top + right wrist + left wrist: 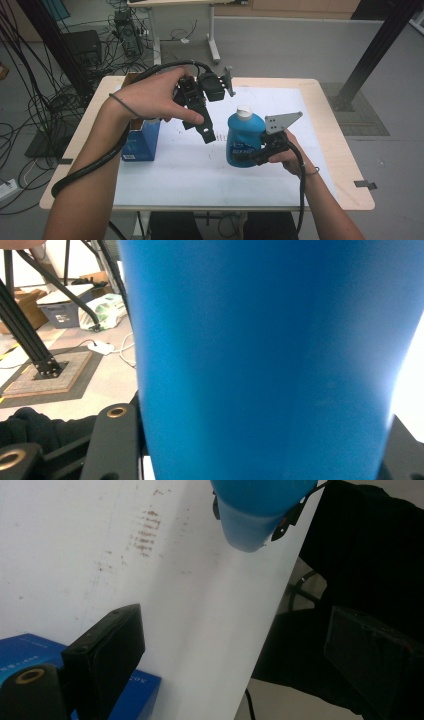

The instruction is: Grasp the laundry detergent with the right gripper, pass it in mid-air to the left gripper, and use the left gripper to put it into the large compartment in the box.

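My right gripper (255,152) is clamped on the blue bottle (244,139), its jaws pressing the lower half of the body from the side nearest me. The bottle stands upright, white cap (244,112) on top, over the white sheet (190,170) a little right of the table's middle; whether its base touches the sheet I cannot tell. In the right gripper view the blue wall (270,360) rises between my two jaws.

My left gripper (200,117) hangs in the air to the left of the bottle and slightly behind it, close but apart from it. Its jaws point down toward the sheet and stand spread with nothing between them, as the left gripper view shows, where the bottle's bottom (250,527) sits at the top edge above the sheet.

A blue carton (141,142) with white print stands under my left hand (150,97), near the left edge of the sheet, well apart from the bottle. The sheet lies on a pale wooden table (345,170)
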